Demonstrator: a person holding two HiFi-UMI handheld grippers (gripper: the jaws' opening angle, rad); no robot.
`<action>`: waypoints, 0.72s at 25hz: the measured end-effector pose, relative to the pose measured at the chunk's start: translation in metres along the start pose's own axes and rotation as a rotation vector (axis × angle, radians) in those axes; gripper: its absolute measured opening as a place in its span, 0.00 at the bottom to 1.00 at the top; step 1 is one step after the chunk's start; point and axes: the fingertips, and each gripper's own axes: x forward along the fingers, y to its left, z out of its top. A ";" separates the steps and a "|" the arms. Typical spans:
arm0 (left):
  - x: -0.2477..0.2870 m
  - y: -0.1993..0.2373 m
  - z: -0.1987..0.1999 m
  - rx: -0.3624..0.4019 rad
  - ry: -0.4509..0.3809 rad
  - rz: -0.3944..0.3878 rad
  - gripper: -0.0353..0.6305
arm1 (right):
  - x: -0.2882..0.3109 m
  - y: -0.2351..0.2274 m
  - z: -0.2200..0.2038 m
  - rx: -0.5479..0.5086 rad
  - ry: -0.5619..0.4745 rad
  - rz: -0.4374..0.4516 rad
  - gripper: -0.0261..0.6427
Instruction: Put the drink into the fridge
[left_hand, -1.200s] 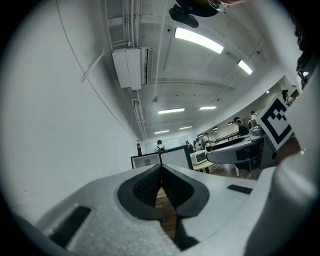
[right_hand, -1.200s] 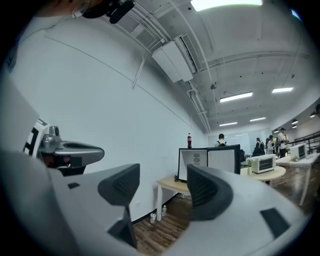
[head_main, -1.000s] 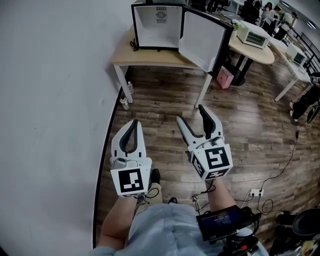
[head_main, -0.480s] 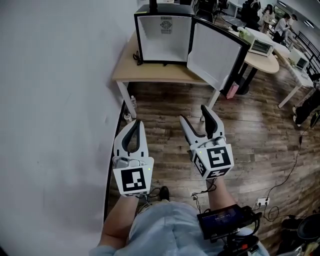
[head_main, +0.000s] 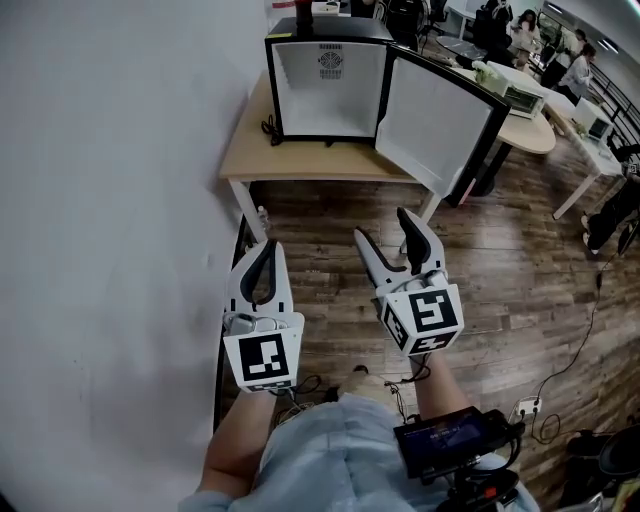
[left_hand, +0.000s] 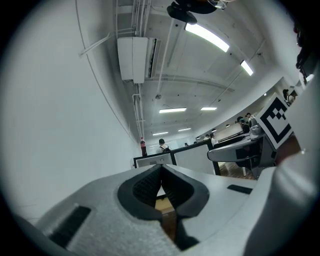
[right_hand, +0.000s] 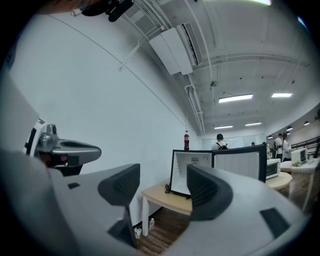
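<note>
Upright cola bottle (right_hand: 186, 140) atop black mini fridge (head_main: 330, 90); fridge on wooden table (head_main: 300, 160), door open

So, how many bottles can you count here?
3: one cola bottle atop the fridge, two small bottles on the floor by the table leg. Others may be hidden.

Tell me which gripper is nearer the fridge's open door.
Right. The right gripper points almost at the open door, short of it; the left gripper is off to its left, near the wall.
</note>
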 end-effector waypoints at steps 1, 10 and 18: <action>0.003 0.001 -0.002 -0.007 0.005 0.000 0.06 | 0.004 -0.001 -0.002 -0.001 0.003 0.000 0.48; 0.050 0.011 -0.028 -0.033 0.030 -0.005 0.06 | 0.050 -0.021 -0.023 -0.008 0.018 -0.008 0.48; 0.144 0.032 -0.057 -0.037 0.079 0.000 0.07 | 0.138 -0.064 -0.042 -0.004 0.044 0.003 0.47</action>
